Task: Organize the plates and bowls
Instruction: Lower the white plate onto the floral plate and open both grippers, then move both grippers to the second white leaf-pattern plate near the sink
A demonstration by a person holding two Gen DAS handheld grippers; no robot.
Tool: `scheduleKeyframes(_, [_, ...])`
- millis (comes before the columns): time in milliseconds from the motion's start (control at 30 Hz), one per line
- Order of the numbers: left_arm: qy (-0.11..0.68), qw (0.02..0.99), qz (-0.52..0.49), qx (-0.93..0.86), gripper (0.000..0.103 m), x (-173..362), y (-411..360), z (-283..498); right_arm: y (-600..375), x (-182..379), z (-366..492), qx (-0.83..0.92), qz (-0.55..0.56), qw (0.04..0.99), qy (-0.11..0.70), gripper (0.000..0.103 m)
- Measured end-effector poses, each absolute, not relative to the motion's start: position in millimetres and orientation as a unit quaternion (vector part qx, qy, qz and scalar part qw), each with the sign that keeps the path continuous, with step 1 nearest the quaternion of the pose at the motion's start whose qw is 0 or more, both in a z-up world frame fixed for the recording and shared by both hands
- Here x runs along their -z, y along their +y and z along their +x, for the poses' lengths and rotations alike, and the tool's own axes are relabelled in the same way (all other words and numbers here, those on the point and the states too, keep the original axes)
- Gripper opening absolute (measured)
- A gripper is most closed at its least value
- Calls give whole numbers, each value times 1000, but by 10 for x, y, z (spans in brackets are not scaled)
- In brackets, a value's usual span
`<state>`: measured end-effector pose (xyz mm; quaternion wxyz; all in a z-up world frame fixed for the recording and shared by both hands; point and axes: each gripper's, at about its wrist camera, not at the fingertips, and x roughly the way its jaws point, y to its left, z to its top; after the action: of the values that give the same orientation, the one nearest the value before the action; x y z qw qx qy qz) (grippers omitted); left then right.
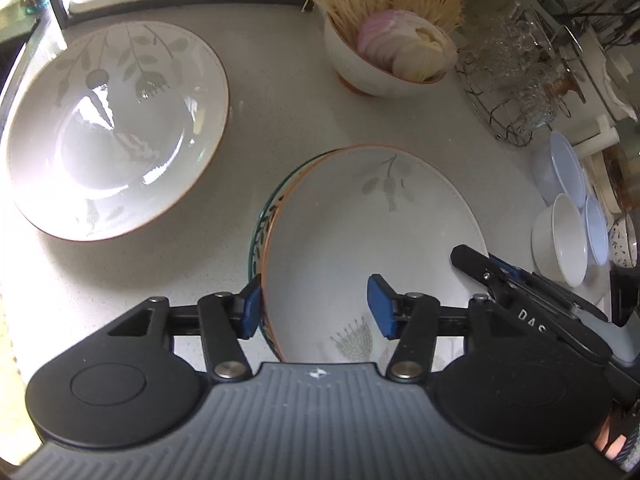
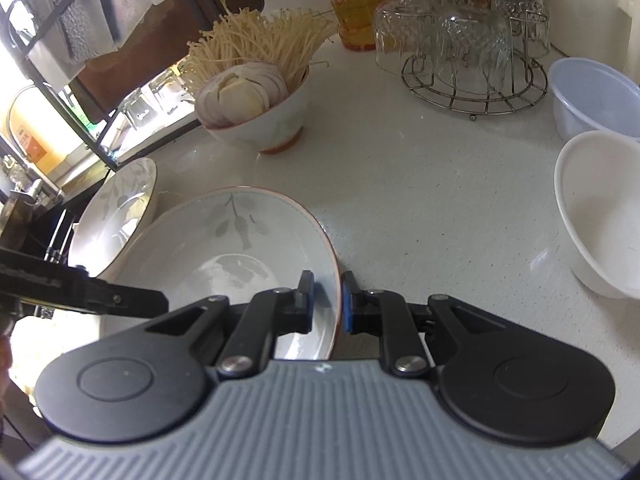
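Observation:
A white leaf-pattern plate [image 1: 360,232] lies on top of a green-rimmed plate [image 1: 260,224] on the counter. My left gripper [image 1: 316,304] is open, its two blue pads astride the stack's near left rim. My right gripper [image 2: 326,302] is shut on the top plate's [image 2: 224,248] right rim, and its fingers [image 1: 480,268] show in the left wrist view. A second leaf-pattern plate [image 1: 116,128] lies to the left, also seen in the right wrist view [image 2: 116,208].
A bowl of sliced onion and enoki mushrooms [image 1: 388,56] [image 2: 256,112] stands behind. A wire rack of upturned glasses [image 2: 472,52] is at the back right. White and bluish bowls [image 2: 600,208] [image 1: 564,236] sit at the right. A metal shelf frame [image 2: 60,92] is on the left.

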<state>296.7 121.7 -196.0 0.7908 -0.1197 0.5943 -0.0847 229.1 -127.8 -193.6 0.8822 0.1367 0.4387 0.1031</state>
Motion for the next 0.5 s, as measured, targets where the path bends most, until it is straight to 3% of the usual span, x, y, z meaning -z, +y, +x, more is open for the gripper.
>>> scheduleKeyframes(500, [491,863,-106,45,64,1185,1296,2594,-1377,1416,2211,-113,95,907,394,18])
